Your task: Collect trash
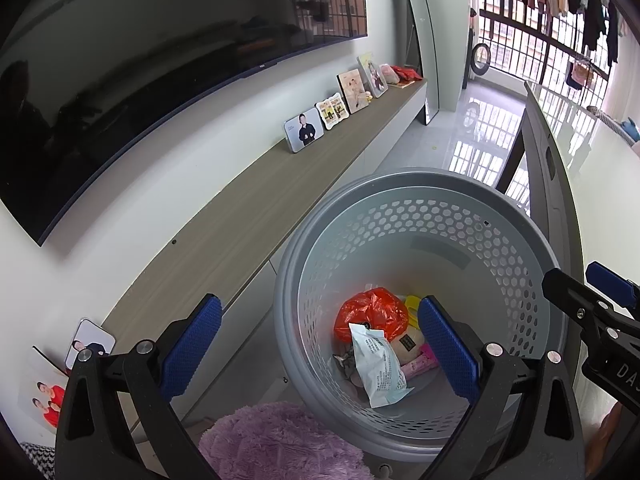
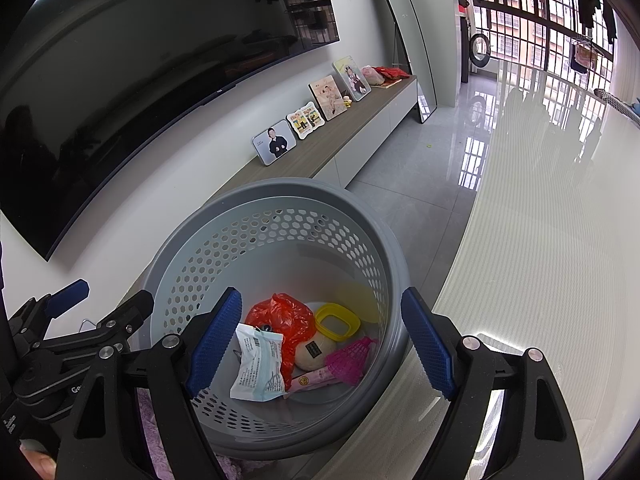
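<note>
1. Judging from both wrist views, the step in hand looks like the pause after a drop: both sets of tongs hang over the grey basket [image 2: 276,216] with nothing between them.
2. Left tongs [image 1: 320,348] stand wide apart, one blue pad outside the basket's rim and the other over its inside. Right tongs [image 2: 320,344] are also spread wide and empty, framing the trash from above.
3. Trash already lies at the bottom of the basket: a red plastic bag [image 2: 282,316], a white and pale-blue packet [image 2: 260,368] leaning against it, a yellow ring [image 2: 336,320], a pink net [image 2: 352,358], a pink wrapper [image 2: 316,380] and a round beige thing [image 2: 314,350] with a dark label.
4. Check the basket before leaving it: the packet lies tipped but well below the rim, so nothing seems likely to spill.
5. Lift both tongs straight up and clear of the rim, so that a pad does not catch the holed wall and tip the basket.
6. Keep the tongs apart while looking for the next piece; the purple fluffy cushion [image 1: 276,440] just beside the basket and the photo frames [image 1: 304,130] on the long shelf [image 1: 224,232] under the television [image 1: 140,80] do not look like trash.
7. No loose trash shows on the floor [image 2: 420,168] in either view, so the search probably has to turn elsewhere.
</note>
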A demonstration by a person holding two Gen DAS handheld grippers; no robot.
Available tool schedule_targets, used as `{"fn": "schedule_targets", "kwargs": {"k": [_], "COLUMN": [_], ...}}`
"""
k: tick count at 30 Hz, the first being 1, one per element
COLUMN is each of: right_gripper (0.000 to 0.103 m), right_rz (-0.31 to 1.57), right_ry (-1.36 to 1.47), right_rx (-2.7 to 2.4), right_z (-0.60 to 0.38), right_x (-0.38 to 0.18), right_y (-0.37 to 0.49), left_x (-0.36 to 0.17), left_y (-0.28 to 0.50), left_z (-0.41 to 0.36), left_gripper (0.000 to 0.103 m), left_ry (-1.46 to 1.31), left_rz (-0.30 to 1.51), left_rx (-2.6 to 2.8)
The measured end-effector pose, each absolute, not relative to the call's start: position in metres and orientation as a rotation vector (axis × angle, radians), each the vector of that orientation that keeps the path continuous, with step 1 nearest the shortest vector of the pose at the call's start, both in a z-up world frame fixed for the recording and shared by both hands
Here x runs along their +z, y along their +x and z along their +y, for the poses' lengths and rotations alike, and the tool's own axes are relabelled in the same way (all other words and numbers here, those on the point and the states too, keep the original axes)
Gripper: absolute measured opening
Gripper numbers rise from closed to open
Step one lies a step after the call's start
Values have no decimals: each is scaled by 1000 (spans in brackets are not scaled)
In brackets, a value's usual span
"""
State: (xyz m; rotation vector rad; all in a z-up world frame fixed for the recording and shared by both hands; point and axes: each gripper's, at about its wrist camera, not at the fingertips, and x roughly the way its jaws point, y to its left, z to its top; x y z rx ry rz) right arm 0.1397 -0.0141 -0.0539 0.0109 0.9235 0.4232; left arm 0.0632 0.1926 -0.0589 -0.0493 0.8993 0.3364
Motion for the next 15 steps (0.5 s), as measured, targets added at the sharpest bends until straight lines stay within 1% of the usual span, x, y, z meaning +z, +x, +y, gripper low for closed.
{"fn": "schedule_targets", "kwargs": {"k": [15], "right_gripper": [78], "right_rz": [923], "right_ry": [11], "right_rx": [423], "right_z": [-15], "right_x": [-54], "right_y": [140], "left_x": [-60], "left_y": [62], "left_z": [194], "left_gripper": [97], "left_ry": [-56], "left_rz": [903], "left_rx": [338]}}
